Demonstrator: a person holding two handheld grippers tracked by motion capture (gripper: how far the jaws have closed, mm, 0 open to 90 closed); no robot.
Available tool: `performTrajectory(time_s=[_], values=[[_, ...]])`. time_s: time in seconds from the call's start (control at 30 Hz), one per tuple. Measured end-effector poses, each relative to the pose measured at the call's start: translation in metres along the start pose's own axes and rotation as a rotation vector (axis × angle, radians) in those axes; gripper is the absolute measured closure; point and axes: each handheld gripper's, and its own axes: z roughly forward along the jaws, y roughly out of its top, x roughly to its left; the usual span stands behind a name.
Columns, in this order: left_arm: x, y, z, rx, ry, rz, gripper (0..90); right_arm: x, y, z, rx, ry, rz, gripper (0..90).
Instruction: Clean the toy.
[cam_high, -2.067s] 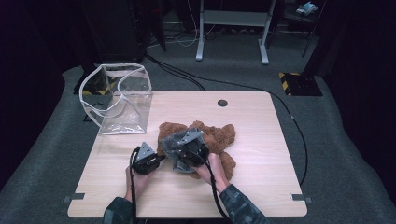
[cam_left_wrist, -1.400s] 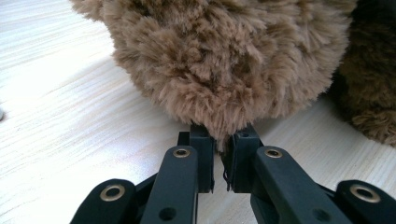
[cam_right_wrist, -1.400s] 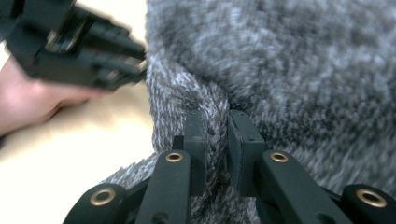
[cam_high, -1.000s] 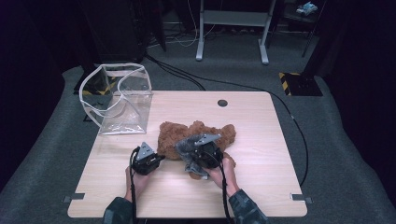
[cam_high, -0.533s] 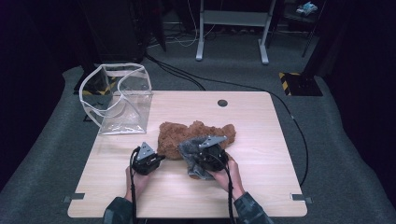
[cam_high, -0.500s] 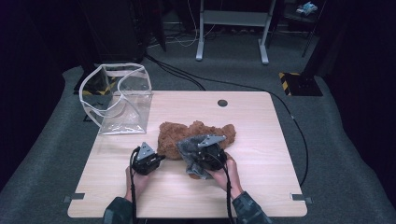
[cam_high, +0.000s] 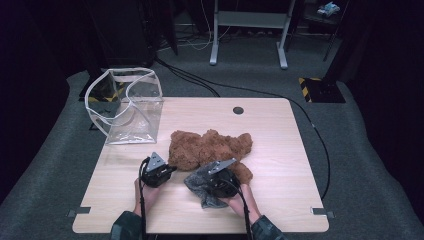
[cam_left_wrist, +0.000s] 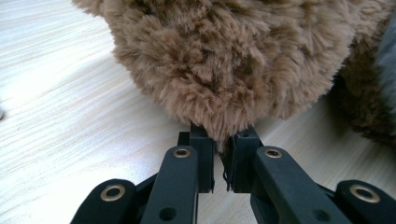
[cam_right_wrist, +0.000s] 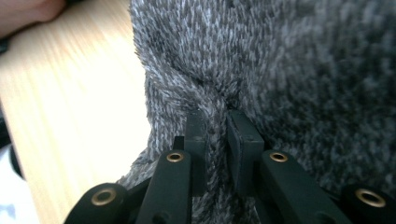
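A brown plush bear (cam_high: 210, 147) lies on the wooden table (cam_high: 280, 150), near its middle. My left gripper (cam_high: 171, 168) sits at the bear's left end. In the left gripper view this gripper (cam_left_wrist: 223, 136) is shut on a tuft of the bear's fur (cam_left_wrist: 233, 60). My right gripper (cam_high: 209, 183) is in front of the bear, shut on a grey knitted cloth (cam_high: 200, 189) that bunches on the table below it. In the right gripper view the gripper (cam_right_wrist: 215, 120) pinches a fold of the grey knit (cam_right_wrist: 303, 70) between its jaws.
A clear plastic bag (cam_high: 127, 105) stands open at the table's back left corner. A round cable hole (cam_high: 238, 110) is near the back edge. Black cables run over the grey floor (cam_high: 360, 130) on the right, beyond the table.
My right gripper has pulled the grey cloth off the bear, moving right and toward the front edge. The left gripper has stayed put on the bear's fur.
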Motion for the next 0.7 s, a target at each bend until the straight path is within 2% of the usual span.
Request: performTrajectory(time_s=[0.07,0.17,0.23,0.27,0.3,0.33,0.4,0.47,0.6,0.7], values=[[0.0,0.0,-0.001,0.009,-0.01,0.001,83.3,-0.004,0.002,-0.015,-0.059,-0.026,0.017,79.5],[0.0,0.0,0.0,0.01,-0.009,0.002,83.4,-0.011,0.009,-0.037,-0.162,-0.114,0.007,79.3],[0.0,0.0,0.0,0.01,-0.008,0.001,83.4,-0.014,0.013,-0.047,-0.199,-0.189,0.008,79.3],[0.0,0.0,0.0,0.01,-0.008,0.002,83.4,-0.016,0.014,-0.048,-0.2,-0.216,0.006,79.2],[0.0,0.0,0.0,0.01,-0.007,0.002,83.4,-0.018,0.014,-0.045,-0.189,-0.209,0.018,79.2],[0.0,0.0,0.0,0.01,-0.008,0.002,83.4,-0.021,0.014,-0.041,-0.176,-0.21,0.006,79.2],[0.0,0.0,0.0,0.012,-0.006,0.002,83.5,-0.021,0.009,-0.026,-0.128,-0.213,0.012,79.3],[0.0,0.001,0.0,0.013,-0.005,0.003,83.5,-0.021,0.004,-0.014,-0.116,-0.2,0.031,79.4],[0.0,0.001,0.0,0.016,-0.005,0.007,83.5,-0.02,0.002,-0.006,-0.081,-0.172,0.042,79.7],[0.0,0.001,0.0,0.014,-0.005,0.002,83.5,-0.017,0.0,-0.002,-0.03,-0.146,0.012,79.8]])
